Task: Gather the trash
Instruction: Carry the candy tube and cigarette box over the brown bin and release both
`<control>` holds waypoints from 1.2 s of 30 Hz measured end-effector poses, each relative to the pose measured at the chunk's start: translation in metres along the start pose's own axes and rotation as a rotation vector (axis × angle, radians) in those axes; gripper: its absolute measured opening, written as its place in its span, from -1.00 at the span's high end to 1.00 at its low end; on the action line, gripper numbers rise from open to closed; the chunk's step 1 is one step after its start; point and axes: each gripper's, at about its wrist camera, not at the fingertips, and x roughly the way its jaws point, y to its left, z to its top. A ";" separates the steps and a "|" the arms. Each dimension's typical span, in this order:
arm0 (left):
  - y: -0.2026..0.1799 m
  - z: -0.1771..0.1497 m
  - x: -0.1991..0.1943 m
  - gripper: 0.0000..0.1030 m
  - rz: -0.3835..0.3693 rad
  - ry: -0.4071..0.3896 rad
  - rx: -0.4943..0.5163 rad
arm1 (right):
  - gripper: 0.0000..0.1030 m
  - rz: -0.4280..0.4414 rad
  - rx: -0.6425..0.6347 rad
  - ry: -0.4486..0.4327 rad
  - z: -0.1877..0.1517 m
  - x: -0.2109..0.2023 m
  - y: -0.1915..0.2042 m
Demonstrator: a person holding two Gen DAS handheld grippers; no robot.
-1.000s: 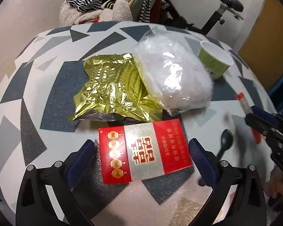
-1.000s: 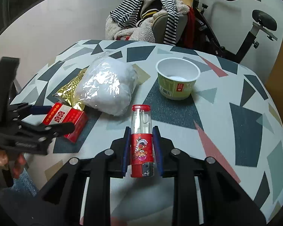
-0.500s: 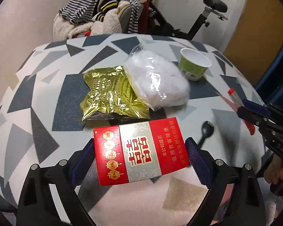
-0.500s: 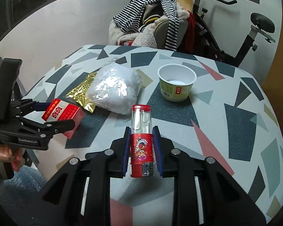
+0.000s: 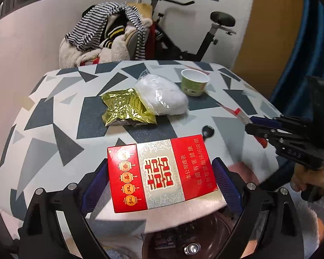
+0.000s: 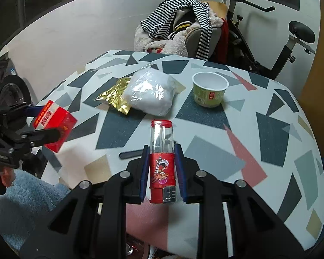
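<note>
Both fingers of my left gripper (image 5: 159, 185) clamp the red carton (image 5: 162, 172), my right gripper (image 6: 162, 170) pinches the red tube (image 6: 162, 161), while beyond the carton a gold pouch (image 5: 127, 110), white bag (image 5: 164, 97) and cup (image 5: 194, 82) wait on the table (image 5: 54, 129).

An exercise bike (image 5: 205, 41) and clothes-draped chair (image 6: 183, 32) stand against a white wall (image 5: 32, 38).

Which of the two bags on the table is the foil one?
The gold bag, flat and crinkled, left of the puffy clear bag.
</note>
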 end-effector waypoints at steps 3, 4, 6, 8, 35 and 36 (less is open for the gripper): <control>0.001 -0.010 -0.013 -0.76 -0.024 -0.010 -0.007 | 0.49 0.010 -0.006 0.003 -0.010 -0.006 0.008; 0.000 -0.014 -0.018 -0.76 -0.028 -0.014 -0.006 | 0.49 0.012 -0.007 0.004 -0.013 -0.007 0.010; -0.001 -0.020 -0.026 -0.76 -0.026 -0.023 0.005 | 0.49 0.021 -0.014 0.006 -0.021 -0.011 0.017; -0.002 -0.027 -0.035 -0.76 -0.026 -0.033 0.013 | 0.49 0.028 -0.022 0.010 -0.028 -0.014 0.022; 0.006 -0.096 -0.077 -0.76 -0.038 -0.064 -0.020 | 0.49 0.164 -0.063 0.186 -0.133 0.010 0.084; 0.006 -0.097 -0.077 -0.76 -0.039 -0.063 -0.021 | 0.49 0.174 -0.067 0.205 -0.138 0.016 0.088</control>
